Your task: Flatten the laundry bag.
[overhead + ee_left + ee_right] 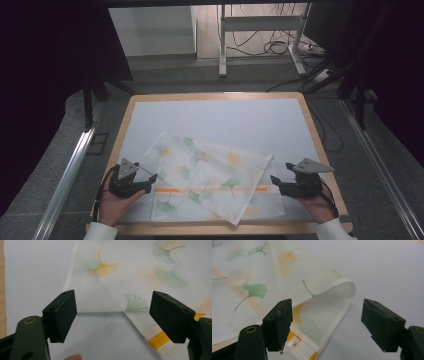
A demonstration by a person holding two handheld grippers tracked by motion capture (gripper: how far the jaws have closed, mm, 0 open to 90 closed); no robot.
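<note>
— So where are we? Our left gripper [150, 178] and right gripper [274, 180] gape empty, flanking the leaf-print cloth [210, 175] on the table [225, 117].
— Careful: we might pinch one layer and drag it.

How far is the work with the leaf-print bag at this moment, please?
Little looks done: the mesh bag lies flat but askew on the white mat, one flap folded over, its zipper at the near edge. In hand: the left claw and right claw stand open at its two ends. Gripping and handling remain.
</note>
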